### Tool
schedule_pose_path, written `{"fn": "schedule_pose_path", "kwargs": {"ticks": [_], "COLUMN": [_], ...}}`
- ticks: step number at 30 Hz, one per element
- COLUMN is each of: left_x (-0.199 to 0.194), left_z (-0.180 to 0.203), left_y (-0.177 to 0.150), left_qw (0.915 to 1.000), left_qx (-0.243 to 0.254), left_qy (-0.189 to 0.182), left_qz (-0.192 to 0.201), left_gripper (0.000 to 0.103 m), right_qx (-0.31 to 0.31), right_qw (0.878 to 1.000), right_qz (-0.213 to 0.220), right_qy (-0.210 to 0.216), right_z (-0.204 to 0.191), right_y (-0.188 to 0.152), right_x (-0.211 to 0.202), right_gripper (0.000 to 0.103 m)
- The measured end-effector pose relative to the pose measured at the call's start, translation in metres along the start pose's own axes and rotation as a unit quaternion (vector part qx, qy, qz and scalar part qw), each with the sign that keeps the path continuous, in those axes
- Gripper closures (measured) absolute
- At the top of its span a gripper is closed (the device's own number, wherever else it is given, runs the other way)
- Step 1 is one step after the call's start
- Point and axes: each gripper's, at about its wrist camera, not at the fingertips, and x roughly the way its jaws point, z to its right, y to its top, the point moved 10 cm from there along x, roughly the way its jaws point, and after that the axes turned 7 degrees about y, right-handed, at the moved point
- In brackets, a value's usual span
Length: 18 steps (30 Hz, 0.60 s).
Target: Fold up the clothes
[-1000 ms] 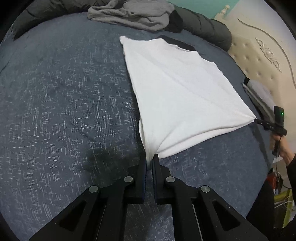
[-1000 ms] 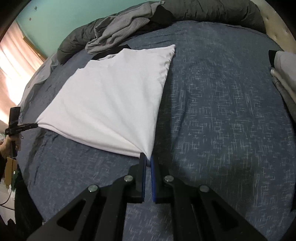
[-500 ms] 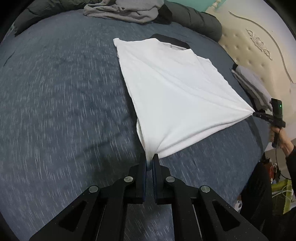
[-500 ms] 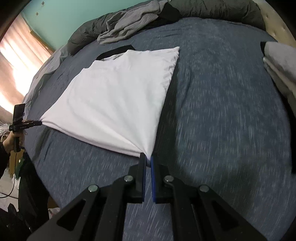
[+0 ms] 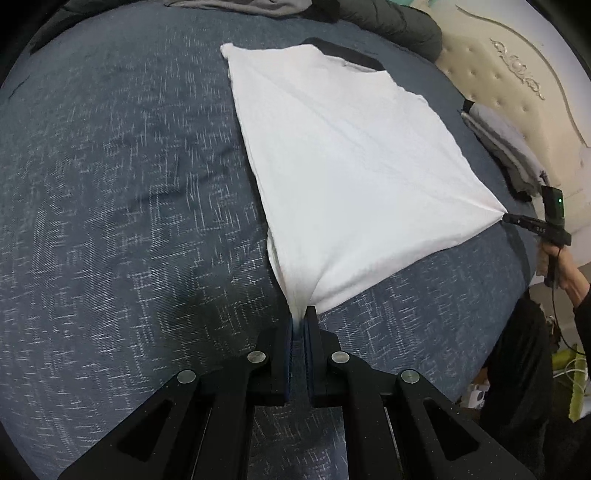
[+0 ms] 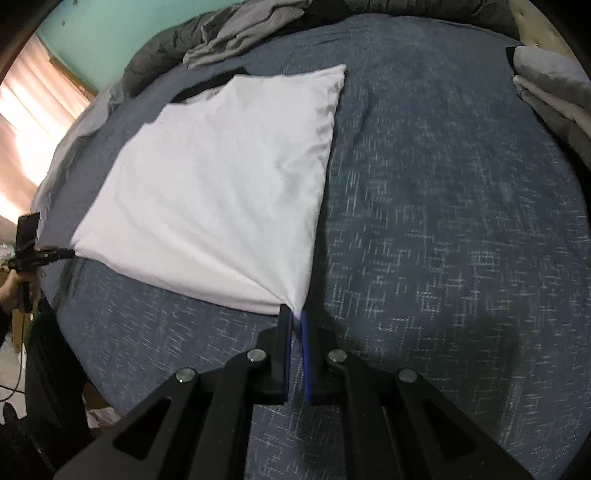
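On the dark blue bedspread [image 5: 129, 184] a white shirt [image 5: 343, 155] was laid flat, its black collar [image 5: 345, 55] turned toward the far pillows. Each near corner of the hem was pinched: the left gripper [image 5: 300, 317] was closed on one corner, where the cloth was gathered into a narrow bunch between the jaws, and the right gripper [image 6: 294, 317] was closed on the other corner. The hem appeared to be drawn taut between the two, probably so that wrinkles were pulled out and a straight edge was given for the fold to come. Both tools were held low and roughly level just above the bedspread, pointed along the shirt toward the collar. The right gripper was seen from the left camera at the far corner, gripped in a hand [image 5: 554, 262] at the bed's edge. Folded grey garments [image 6: 550, 92] were stacked by the headboard [image 5: 524, 92], and loose grey clothes [image 6: 240, 33] were heaped beyond the collar.
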Motion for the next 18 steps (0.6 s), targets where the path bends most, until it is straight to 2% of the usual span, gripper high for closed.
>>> {"fn": "schedule_pose_path", "kwargs": {"ticks": [5, 9, 11, 12, 16, 18], "left_x": [0.007, 0.006, 0.000, -0.004, -0.025, -0.035], "left_z": [-0.001, -0.002, -0.004, -0.005, -0.015, -0.020], "left_y": [0.000, -0.002, -0.003, -0.003, -0.004, 0.000], "left_qw": [1.0000, 0.9999, 0.9998, 0.9998, 0.9995, 0.9990], "left_qx": [-0.005, -0.013, -0.014, -0.016, -0.027, -0.038], "left_qy": [0.004, 0.002, 0.006, 0.007, 0.015, 0.014], "left_qz": [-0.004, -0.010, -0.011, -0.011, 0.005, 0.017], "left_gripper": [0.096, 0.095, 0.094, 0.094, 0.090, 0.089], "right_qx": [0.006, -0.003, -0.008, -0.010, 0.000, -0.001], "right_qw": [1.000, 0.999, 0.999, 0.999, 0.998, 0.999], "right_qz": [-0.004, -0.006, -0.007, -0.007, 0.008, 0.025], "right_qy": [-0.007, -0.032, -0.047, -0.051, -0.055, -0.042], "right_z": [0.002, 0.003, 0.003, 0.003, 0.006, -0.005], "right_y": [-0.003, -0.003, -0.003, -0.003, 0.001, 0.011], "right_x": [0.007, 0.002, -0.003, -0.008, -0.033, -0.045], "right_gripper": [0.097, 0.090, 0.070, 0.067, 0.067, 0.067]}}
